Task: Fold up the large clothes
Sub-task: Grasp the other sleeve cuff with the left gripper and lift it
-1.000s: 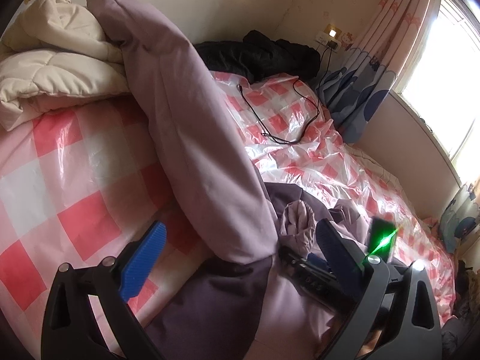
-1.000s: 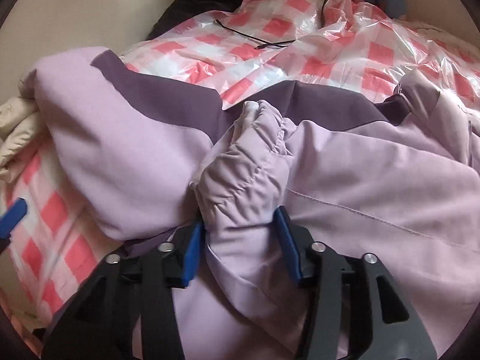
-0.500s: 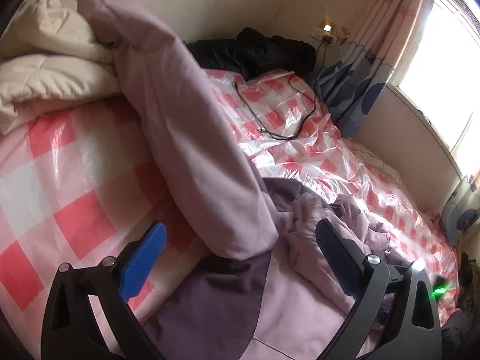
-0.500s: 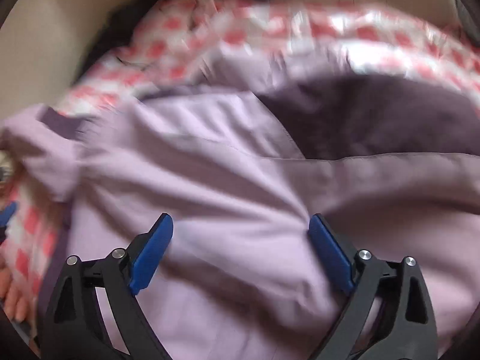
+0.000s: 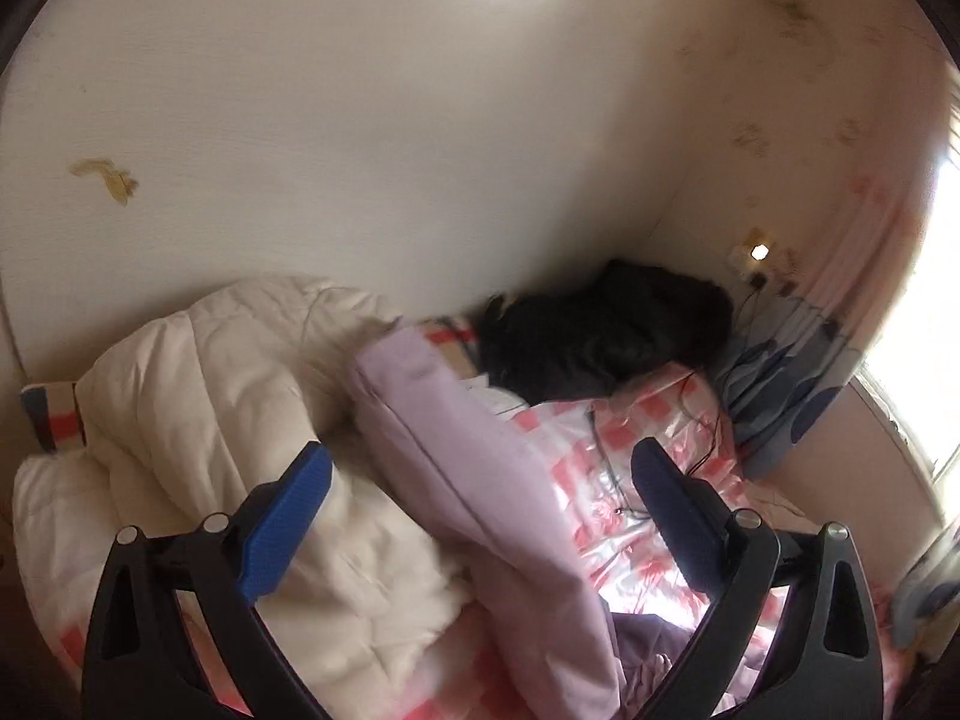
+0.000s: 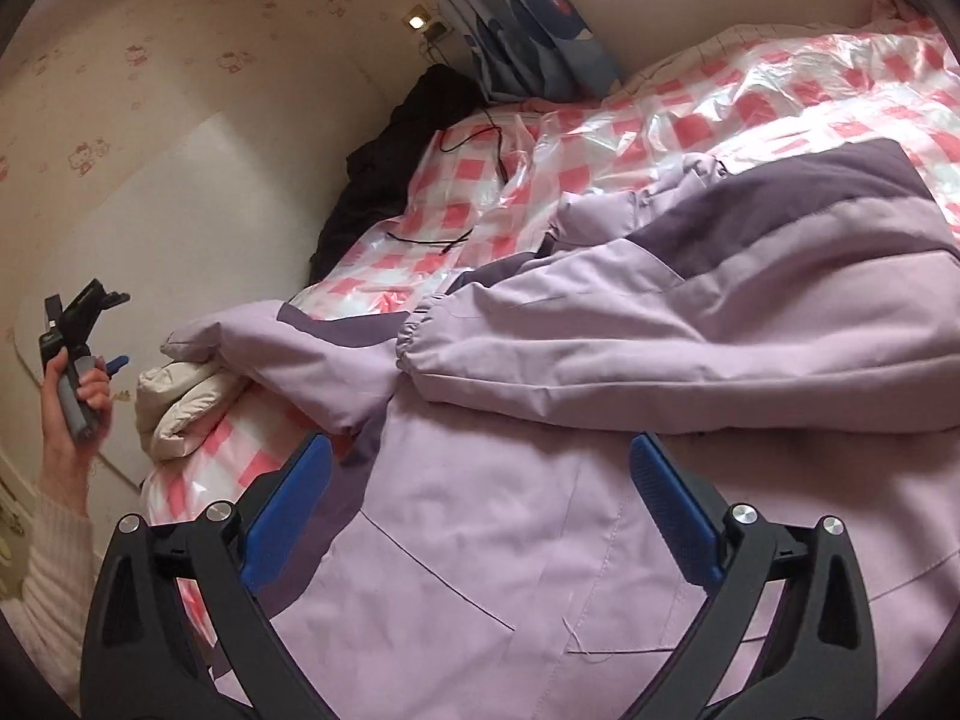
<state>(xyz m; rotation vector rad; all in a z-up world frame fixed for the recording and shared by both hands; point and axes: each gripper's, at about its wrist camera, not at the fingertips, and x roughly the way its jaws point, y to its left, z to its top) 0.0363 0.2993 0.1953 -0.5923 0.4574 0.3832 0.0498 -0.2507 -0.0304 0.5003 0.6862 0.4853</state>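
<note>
A bed covered by a glossy pink-and-white checked plastic sheet is seen filling both views, set against a plain cream wall. The large lilac padded jacket with dark purple panels is spread across the near part of the bed, one sleeve with an elastic cuff being laid across its body and the other sleeve being stretched toward the head of the bed. A cream quilted duvet is bunched beside that sleeve, and a black garment is heaped in the corner near a blue-patterned curtain. The right tool is held just above the jacket with its blue-padded jaws spread wide and nothing between them. The left tool, likewise spread wide and gripping nothing, is held raised by the left hand near the wall. A thin black cable is lying on the sheet.
</note>
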